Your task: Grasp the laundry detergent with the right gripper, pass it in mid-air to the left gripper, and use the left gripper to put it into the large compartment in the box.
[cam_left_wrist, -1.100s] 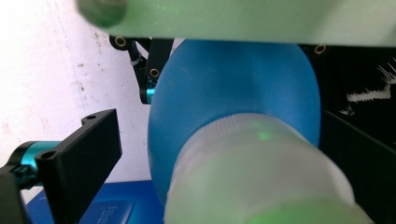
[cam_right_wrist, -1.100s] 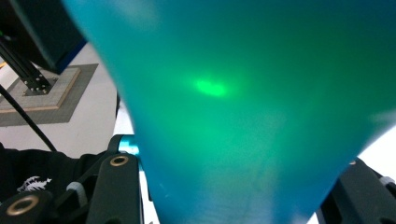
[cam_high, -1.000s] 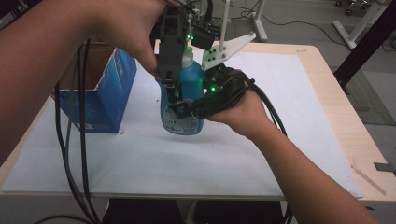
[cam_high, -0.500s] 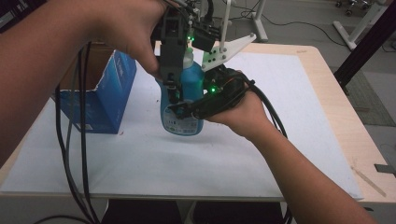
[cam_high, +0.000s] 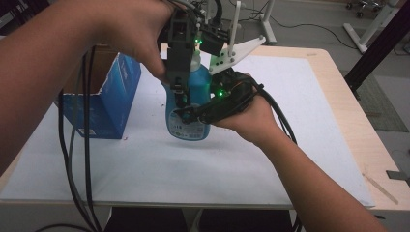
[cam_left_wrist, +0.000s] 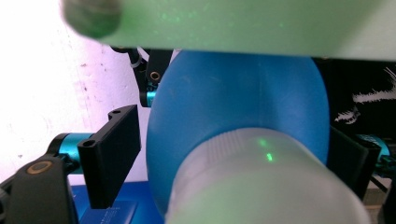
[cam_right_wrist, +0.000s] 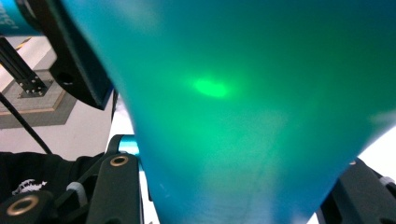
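High view: a blue plastic bottle [cam_high: 189, 108] with a pale cap stands upright on the white tabletop [cam_high: 270, 159], just right of a blue cardboard box [cam_high: 101, 104]; the right gripper [cam_high: 186, 115] pinches its lower body.

Left gripper view: the left gripper [cam_left_wrist: 233, 156], jaws just closing, straddles the bottle's neck from above; contact cannot be told.

Right gripper view: both jaws flank the bottle's body.

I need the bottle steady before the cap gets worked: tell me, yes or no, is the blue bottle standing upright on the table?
Yes, the blue bottle stands upright on the white table, base down, in the high view.
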`<state>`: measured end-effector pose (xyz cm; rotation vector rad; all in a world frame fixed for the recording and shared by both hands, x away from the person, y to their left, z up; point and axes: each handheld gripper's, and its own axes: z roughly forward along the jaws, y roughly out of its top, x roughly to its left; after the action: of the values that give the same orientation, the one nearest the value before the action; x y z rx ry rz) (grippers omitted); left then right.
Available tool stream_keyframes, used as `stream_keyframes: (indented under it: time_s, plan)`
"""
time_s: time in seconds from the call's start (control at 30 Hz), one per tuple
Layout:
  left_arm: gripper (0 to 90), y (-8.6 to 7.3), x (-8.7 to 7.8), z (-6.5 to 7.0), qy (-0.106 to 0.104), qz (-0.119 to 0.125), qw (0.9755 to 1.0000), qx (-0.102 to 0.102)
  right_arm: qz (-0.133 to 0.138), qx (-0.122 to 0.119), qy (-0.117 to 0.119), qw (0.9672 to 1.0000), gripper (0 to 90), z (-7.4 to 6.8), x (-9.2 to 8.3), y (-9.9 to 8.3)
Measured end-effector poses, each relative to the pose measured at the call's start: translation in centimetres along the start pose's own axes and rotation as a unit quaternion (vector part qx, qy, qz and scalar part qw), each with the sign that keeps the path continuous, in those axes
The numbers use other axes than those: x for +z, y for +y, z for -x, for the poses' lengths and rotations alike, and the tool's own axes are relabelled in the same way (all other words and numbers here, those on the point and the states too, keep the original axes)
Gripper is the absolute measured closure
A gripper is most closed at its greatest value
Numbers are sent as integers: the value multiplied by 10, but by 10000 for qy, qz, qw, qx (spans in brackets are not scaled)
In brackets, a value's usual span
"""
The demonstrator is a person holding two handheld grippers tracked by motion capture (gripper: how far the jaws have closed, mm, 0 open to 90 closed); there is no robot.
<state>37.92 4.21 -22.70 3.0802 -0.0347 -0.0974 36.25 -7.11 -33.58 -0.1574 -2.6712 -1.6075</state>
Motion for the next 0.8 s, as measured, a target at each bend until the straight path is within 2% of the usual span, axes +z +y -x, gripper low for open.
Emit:
stream_keyframes:
  time_s: [0.53,0.8]
  plan:
    - [224,0,-1,1,5,9,10000,-9,27,-25,28,10000,467,-1,1,1]
    - [291,2,-3,1,-18,-18,10000,34,18,-27,2,10000,467,-1,1,1]
